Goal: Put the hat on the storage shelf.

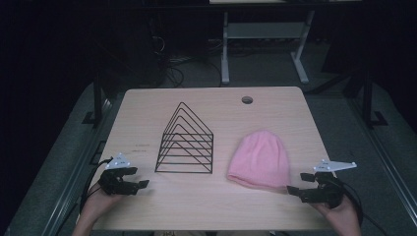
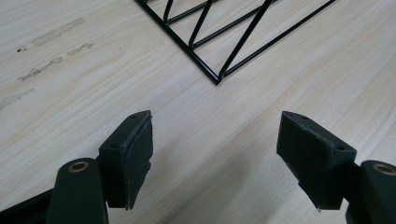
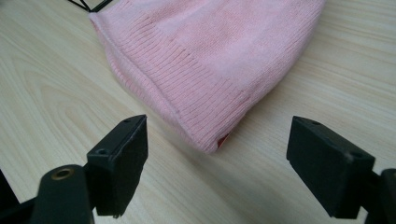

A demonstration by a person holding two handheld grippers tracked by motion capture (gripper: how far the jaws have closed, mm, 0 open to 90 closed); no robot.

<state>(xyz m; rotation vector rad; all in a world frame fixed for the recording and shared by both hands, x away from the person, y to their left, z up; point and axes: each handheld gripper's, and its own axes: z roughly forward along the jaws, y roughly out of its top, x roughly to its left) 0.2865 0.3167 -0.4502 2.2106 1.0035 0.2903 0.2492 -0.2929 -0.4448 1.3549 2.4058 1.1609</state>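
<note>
Right gripper view puts the pink beanie [image 3: 210,56] dead ahead of my right gripper [image 3: 217,163], brim corner nearest, fingers wide and empty; left gripper [image 2: 215,158], equally spread, faces the wire rack [image 2: 224,32] on the counter [image 1: 206,206].

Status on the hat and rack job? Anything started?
Done: nothing visible. The pink hat lies flat beside the wire rack. In hand: nothing; left gripper and right gripper are open, empty. Left: everything, starting with a grasp.
</note>
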